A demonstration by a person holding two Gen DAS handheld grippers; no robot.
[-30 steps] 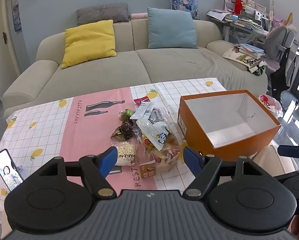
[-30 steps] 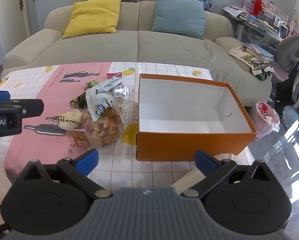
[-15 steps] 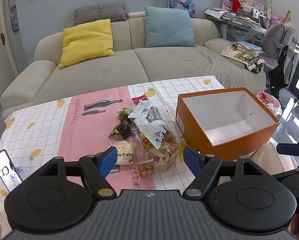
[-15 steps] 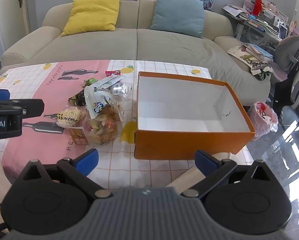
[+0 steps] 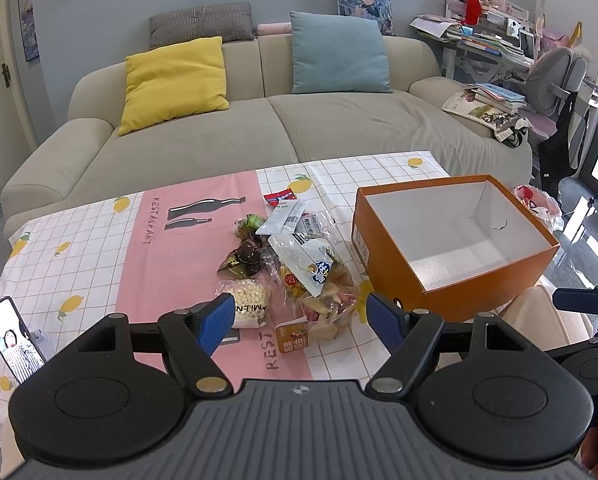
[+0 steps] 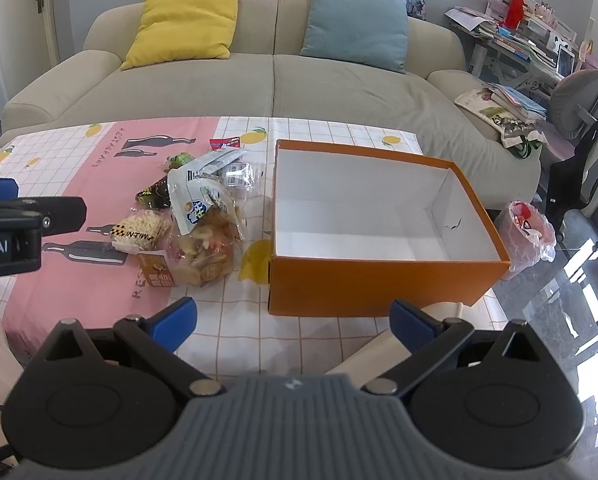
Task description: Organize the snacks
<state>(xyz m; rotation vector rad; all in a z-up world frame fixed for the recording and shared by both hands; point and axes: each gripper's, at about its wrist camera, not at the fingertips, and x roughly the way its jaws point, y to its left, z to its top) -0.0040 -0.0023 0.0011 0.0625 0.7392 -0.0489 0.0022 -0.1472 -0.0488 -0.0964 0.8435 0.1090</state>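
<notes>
Living-room desk (image 5: pixel 79 248) under a checked cloth: nothing is sorted yet. Both left tongs (image 5: pixel 301 318) and right tongs (image 6: pixel 293 320) are spread apart, holding nothing. Snacks (image 5: pixel 299 276) lie heaped just ahead of the left tongs; ahead of the right tongs the orange box (image 6: pixel 379 280) stands empty.

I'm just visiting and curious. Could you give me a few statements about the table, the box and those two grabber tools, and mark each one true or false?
1. The orange box has nothing in it. True.
2. The left gripper is clamped on a snack bag. False: it is open and holds nothing.
3. The snack pile lies beside the box, on the pink and checked tablecloth. True.
4. The right gripper holds the box's rim. False: it is open and short of the box.
5. A phone with a lit screen stands at the table's left edge. True.
</notes>
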